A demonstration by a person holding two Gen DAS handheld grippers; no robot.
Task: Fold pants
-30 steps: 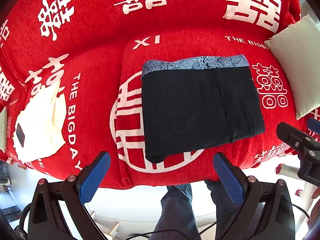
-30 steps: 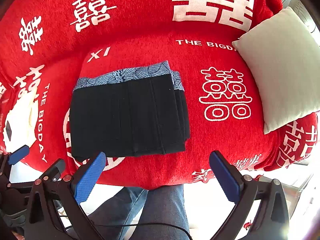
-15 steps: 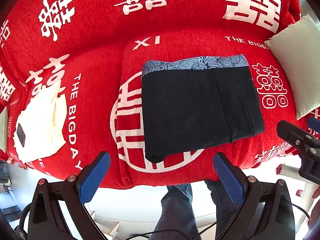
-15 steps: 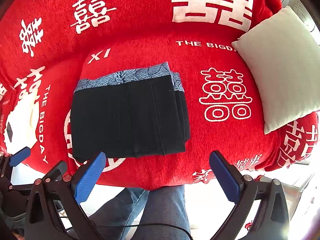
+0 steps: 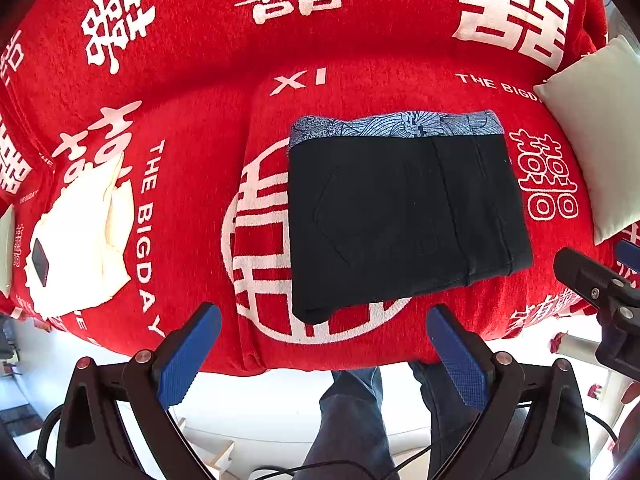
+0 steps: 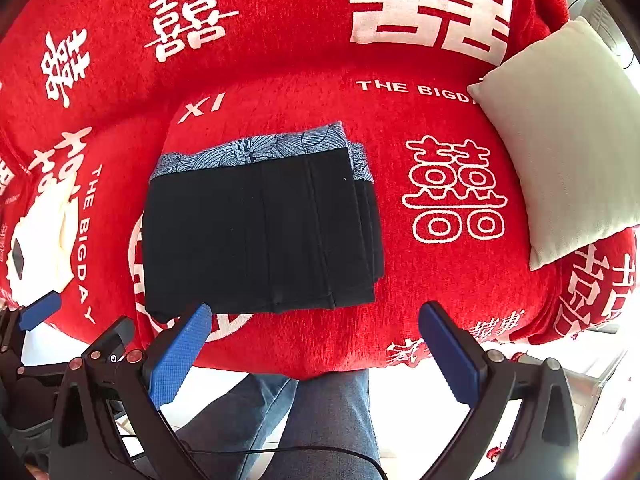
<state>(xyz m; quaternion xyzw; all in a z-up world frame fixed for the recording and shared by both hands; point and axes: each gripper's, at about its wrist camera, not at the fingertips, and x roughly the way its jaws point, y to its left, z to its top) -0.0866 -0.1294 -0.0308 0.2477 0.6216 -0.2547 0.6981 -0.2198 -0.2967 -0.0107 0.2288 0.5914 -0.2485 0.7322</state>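
Unmoved since earlier: black pants (image 5: 404,220), neatly folded rectangle, patterned waistband.

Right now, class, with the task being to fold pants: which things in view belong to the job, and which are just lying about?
Belongs to the job:
pants, folded on the sofa
left gripper, jaws open
right gripper, jaws open

Lying about:
pillow
cream cloth
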